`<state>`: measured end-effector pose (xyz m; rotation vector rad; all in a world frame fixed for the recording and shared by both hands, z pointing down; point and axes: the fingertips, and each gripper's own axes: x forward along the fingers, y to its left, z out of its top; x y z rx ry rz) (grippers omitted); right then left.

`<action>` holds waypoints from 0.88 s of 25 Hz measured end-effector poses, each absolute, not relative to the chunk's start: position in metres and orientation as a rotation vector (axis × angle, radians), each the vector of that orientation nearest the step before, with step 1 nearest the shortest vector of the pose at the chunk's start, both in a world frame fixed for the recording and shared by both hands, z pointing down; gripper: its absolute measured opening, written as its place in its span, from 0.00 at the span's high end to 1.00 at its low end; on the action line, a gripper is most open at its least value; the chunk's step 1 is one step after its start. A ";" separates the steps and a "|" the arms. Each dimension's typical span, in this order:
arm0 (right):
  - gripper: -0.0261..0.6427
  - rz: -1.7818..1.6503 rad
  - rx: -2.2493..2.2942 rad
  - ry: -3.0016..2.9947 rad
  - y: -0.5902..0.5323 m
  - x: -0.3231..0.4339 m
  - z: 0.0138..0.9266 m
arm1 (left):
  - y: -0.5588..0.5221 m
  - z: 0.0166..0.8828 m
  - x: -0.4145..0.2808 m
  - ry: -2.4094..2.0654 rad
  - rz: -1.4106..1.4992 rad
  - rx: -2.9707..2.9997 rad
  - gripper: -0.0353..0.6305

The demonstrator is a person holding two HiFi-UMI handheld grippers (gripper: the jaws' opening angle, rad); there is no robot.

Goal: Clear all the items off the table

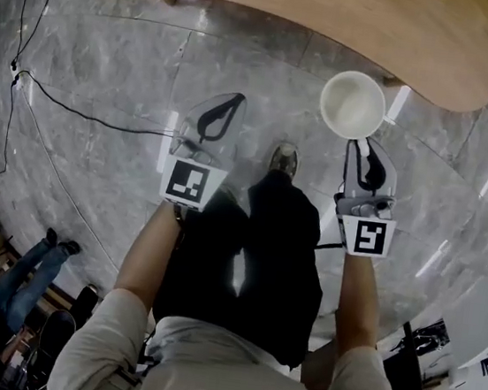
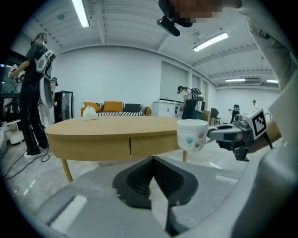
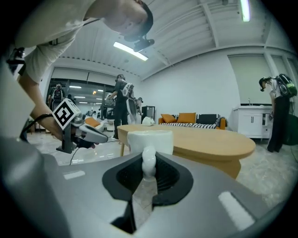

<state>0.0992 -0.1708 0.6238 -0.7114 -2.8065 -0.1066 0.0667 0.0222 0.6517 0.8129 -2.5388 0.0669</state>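
The table (image 1: 296,0) is a long oval of pale wood on slim legs, with two drawer fronts in its side. Its top is bare except for a small white bundle (image 2: 89,114) at the far end; what it is cannot be made out.

The cup (image 1: 352,104), white with small coloured flowers on its side, is off the table. It hangs upright over the floor (image 1: 112,47) near the table's edge. The right gripper (image 1: 364,145) is clamped on its handle. The left gripper (image 1: 234,99) has its jaws pressed together with nothing between them and hovers over the floor, well apart from the cup.

The floor is glossy grey marble that mirrors the ceiling lights, and a black cable (image 1: 86,111) trails across it. The room is large and white, with strip lights (image 2: 81,13) overhead. A sofa (image 2: 114,109) with orange cushions stands against the back wall, beside a white cabinet (image 3: 253,122). Other people stand around the edges of the room.
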 end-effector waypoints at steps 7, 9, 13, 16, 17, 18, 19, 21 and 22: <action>0.89 -0.070 -0.606 -2.870 -0.193 0.121 0.721 | 0.025 0.733 0.054 -2.591 0.059 0.911 0.91; 0.89 -0.061 -0.576 -2.880 -0.197 0.126 0.746 | 0.029 0.754 0.052 -2.601 0.077 0.931 0.91; 0.89 -0.050 -0.518 -2.908 -0.208 0.130 0.788 | 0.037 0.795 0.048 -2.611 0.137 0.955 0.91; 0.89 -0.059 -0.486 -2.908 -0.213 0.138 0.818 | 0.043 0.819 0.050 -2.606 0.168 0.996 0.91; 0.89 -0.057 -0.474 -2.909 -0.214 0.141 0.829 | 0.045 0.825 0.050 -2.602 0.161 1.004 0.91; 0.89 -0.053 -0.458 -2.906 -0.216 0.144 0.840 | 0.048 0.831 0.050 -2.597 0.158 1.009 0.91; 0.89 -0.047 -0.435 -2.897 -0.218 0.147 0.852 | 0.050 0.838 0.050 -2.592 0.159 1.012 0.91; 0.89 -0.033 -0.374 -2.860 -0.224 0.153 0.876 | 0.054 0.850 0.052 -2.578 0.169 1.020 0.91; 0.89 -0.029 -0.347 -2.843 -0.228 0.155 0.889 | 0.056 0.857 0.053 -2.570 0.170 1.026 0.91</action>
